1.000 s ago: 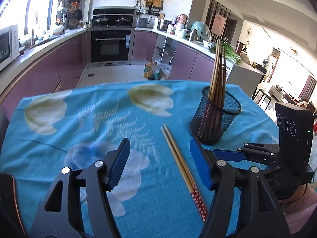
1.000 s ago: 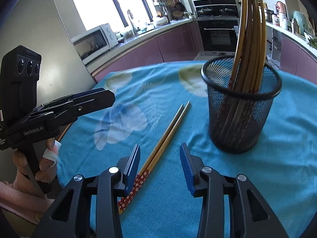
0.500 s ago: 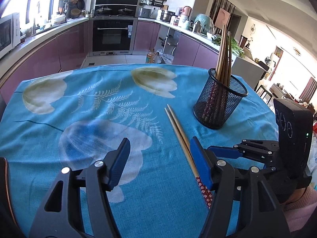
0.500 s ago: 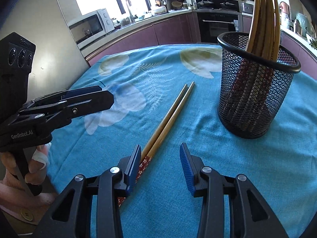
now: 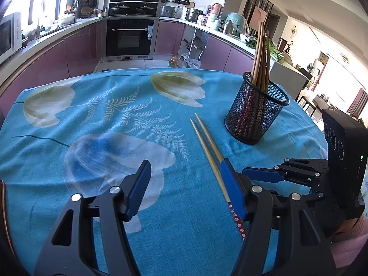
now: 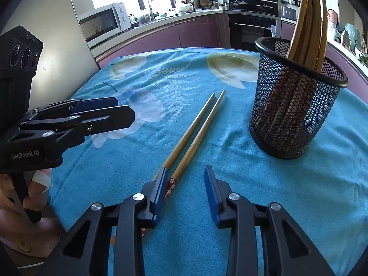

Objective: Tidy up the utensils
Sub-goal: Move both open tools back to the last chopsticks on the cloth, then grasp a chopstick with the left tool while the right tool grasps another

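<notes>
Lowered since the earlier frames: both grippers, closer over the counter (image 5: 69, 165). Far left, left gripper (image 6: 103, 112) idle, jaws wide and empty. Centre, pair of loose chopsticks (image 6: 195, 133) flat on the cloth, patterned ends at right gripper (image 6: 185, 187), jaws just closing, not yet gripping. Right, mesh holder (image 6: 292, 115) upright. Best shifted left to straddle both sticks before pinching.
</notes>
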A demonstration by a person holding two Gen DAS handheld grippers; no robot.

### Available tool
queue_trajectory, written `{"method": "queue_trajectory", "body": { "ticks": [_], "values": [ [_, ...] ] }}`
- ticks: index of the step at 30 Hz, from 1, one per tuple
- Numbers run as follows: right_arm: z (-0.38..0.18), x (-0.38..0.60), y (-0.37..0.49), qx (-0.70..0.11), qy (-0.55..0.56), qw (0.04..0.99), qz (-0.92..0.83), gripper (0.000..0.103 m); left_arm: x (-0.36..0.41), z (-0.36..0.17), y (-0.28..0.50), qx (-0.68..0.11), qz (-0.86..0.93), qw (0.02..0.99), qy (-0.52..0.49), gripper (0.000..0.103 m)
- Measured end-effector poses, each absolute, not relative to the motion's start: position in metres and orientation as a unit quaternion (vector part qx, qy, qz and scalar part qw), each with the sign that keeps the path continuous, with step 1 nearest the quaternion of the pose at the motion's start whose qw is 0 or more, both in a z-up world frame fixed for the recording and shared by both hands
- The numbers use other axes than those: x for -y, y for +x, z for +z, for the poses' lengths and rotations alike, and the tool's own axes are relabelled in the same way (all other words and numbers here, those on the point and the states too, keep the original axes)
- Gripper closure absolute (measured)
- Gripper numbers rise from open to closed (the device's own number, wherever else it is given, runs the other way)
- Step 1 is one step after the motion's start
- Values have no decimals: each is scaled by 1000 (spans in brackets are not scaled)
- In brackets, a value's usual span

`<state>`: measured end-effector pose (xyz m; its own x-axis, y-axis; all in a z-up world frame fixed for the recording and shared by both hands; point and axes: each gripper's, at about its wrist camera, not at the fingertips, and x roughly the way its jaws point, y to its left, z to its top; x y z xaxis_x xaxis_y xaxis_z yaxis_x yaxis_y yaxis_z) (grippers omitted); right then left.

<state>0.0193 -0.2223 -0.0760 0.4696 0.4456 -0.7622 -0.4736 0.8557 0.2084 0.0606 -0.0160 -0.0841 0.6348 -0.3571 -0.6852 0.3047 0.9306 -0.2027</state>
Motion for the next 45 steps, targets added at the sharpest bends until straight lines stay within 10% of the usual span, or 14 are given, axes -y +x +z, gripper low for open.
{"method": "queue_trajectory", "body": {
  "ticks": [45],
  "values": [
    [-79,222,53,-434,-10,868,241,86,64,-123,79,-450,-224,864,25,80]
  ]
}}
